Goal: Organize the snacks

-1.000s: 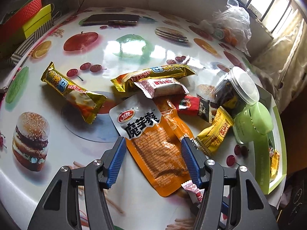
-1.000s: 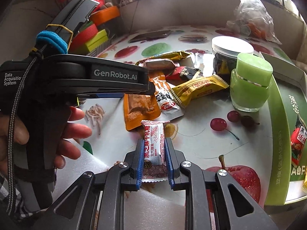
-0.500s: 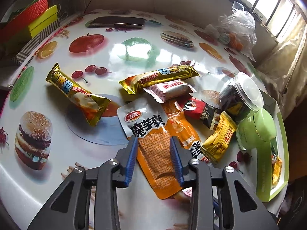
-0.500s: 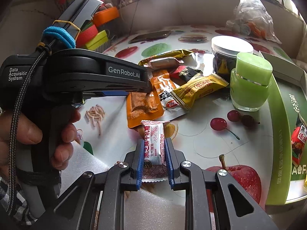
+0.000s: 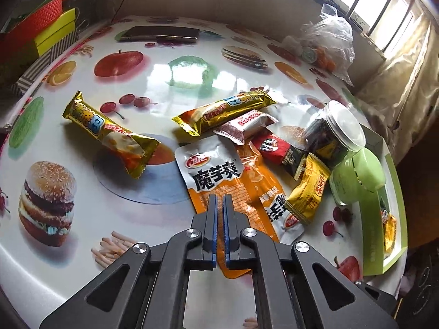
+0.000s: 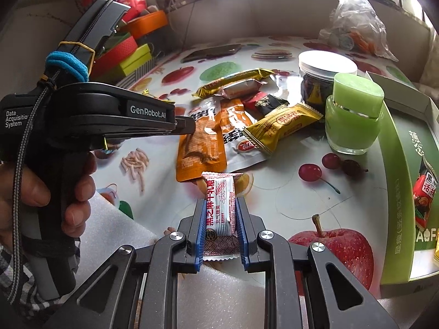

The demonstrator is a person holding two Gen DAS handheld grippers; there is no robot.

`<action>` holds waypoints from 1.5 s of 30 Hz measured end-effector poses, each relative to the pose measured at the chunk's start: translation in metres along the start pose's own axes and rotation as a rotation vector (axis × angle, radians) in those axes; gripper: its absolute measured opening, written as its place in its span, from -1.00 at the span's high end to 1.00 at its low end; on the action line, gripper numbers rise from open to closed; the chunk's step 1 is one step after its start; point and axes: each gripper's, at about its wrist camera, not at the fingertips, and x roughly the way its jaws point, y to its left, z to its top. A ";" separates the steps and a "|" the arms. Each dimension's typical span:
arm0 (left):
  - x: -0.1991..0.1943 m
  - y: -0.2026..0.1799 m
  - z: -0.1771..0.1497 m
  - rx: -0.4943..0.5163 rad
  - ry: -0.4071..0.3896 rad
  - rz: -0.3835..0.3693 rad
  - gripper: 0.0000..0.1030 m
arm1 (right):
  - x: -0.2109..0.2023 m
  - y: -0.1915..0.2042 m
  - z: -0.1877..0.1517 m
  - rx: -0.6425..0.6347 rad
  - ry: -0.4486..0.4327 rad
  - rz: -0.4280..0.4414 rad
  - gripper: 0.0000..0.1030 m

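Snack packets lie in a pile on the fruit-print table. My left gripper (image 5: 220, 200) is shut on the orange pouch (image 5: 236, 192), pinching its middle so the film puckers; the right wrist view shows the same grip on the pouch (image 6: 201, 142). My right gripper (image 6: 220, 205) is shut on a small white and red candy packet (image 6: 221, 213), held just above the table. A second orange pouch (image 5: 270, 200), a yellow packet (image 5: 307, 192), a red and black packet (image 5: 277, 150), a white packet (image 5: 247, 123) and a gold bar (image 5: 225, 111) lie around it.
Another gold bar (image 5: 109, 134) lies apart at the left. A clear jar (image 5: 334, 134) and a green jar (image 5: 356, 175) stand beside the green box (image 6: 397, 164) at the right, which holds packets. A phone (image 5: 162, 33) and a plastic bag (image 5: 326, 44) sit at the back.
My left gripper has closed from wide open onto the orange pouch. My right gripper has kept its hold on the candy packet and barely moved.
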 end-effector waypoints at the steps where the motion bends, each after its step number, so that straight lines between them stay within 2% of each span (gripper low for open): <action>1: 0.000 -0.002 0.000 -0.004 0.002 0.004 0.52 | 0.000 0.000 0.000 -0.001 0.000 0.001 0.62; 2: 0.001 -0.004 0.001 -0.008 -0.001 0.004 0.30 | 0.000 0.000 0.000 0.000 0.000 0.003 0.62; 3: 0.001 -0.005 0.001 -0.015 0.001 0.000 -0.07 | 0.000 -0.001 0.000 0.003 -0.001 0.006 0.62; 4: 0.003 -0.006 0.001 -0.026 0.006 -0.007 -0.15 | 0.000 -0.002 0.000 0.006 -0.001 0.009 0.62; 5: 0.005 -0.007 0.001 -0.033 0.014 -0.008 -0.15 | 0.000 -0.002 0.000 0.009 -0.002 0.012 0.62; 9: 0.010 -0.016 0.005 -0.022 0.030 0.067 -0.15 | 0.000 -0.003 0.000 0.020 -0.003 0.025 0.62; 12: 0.012 -0.021 0.003 0.001 0.014 0.091 -0.15 | -0.001 -0.005 0.000 0.029 -0.006 0.037 0.62; 21: 0.009 -0.013 0.001 0.001 -0.012 0.082 -0.04 | -0.001 -0.006 0.001 0.035 -0.007 0.043 0.62; 22: 0.008 -0.012 0.001 0.000 -0.015 0.079 -0.02 | -0.001 -0.006 0.001 0.035 -0.007 0.042 0.62; 23: 0.006 -0.011 0.000 0.008 -0.023 0.088 0.16 | -0.001 -0.006 0.001 0.033 -0.007 0.040 0.62; 24: 0.005 -0.011 0.001 0.019 -0.037 0.110 0.84 | -0.001 -0.006 0.001 0.032 -0.007 0.037 0.62; 25: 0.003 -0.009 0.001 0.025 -0.041 0.107 1.00 | -0.001 -0.005 0.001 0.030 -0.007 0.034 0.62; 28: 0.008 -0.004 0.000 0.038 0.003 0.063 1.00 | 0.000 -0.002 0.001 0.024 -0.006 0.024 0.62; 32: 0.005 0.004 -0.004 -0.019 -0.008 0.012 1.00 | 0.000 -0.001 0.001 0.017 -0.007 0.008 0.62; 35: 0.004 0.002 -0.005 -0.022 -0.005 -0.005 0.87 | -0.001 -0.002 0.001 0.023 -0.011 -0.002 0.62; 36: 0.004 0.002 -0.004 -0.031 -0.005 -0.012 0.68 | -0.001 -0.003 0.001 0.026 -0.010 -0.002 0.62; 37: 0.004 0.001 -0.003 -0.040 -0.004 -0.027 0.33 | -0.001 -0.002 0.001 0.026 -0.010 -0.002 0.62; 39: 0.004 -0.001 -0.001 -0.056 -0.005 -0.063 -0.14 | -0.001 -0.002 0.000 0.023 -0.011 -0.006 0.62; 45: 0.013 -0.017 0.010 -0.037 0.020 0.009 -0.18 | -0.001 -0.005 0.001 0.041 -0.012 0.016 0.62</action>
